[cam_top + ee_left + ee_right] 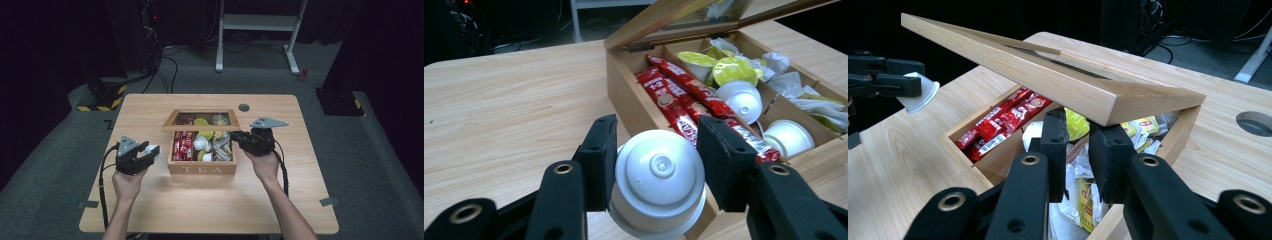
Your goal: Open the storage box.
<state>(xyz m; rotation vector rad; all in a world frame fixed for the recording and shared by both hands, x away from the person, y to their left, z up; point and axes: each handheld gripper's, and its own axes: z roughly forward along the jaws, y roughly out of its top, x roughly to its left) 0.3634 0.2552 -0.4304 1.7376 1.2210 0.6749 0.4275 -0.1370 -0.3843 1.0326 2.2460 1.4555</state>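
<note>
White plastic coffee capsule (659, 187) pinched in left gripper (656, 162) beside open wooden tea box (202, 169), mid-table (150, 210), right gripper (1078, 150) nearly closed under its raised lid (1048, 82), grip uncertain.

Wooden table (150, 200), open tea box (202, 169)

Sachets (183, 145) in box (202, 169) (left compt.)

Pale matt wooden table (150, 200), light wooden tea box (634, 105), glossy white plastic capsule (659, 182), shiny red sachets (674, 100)
</note>
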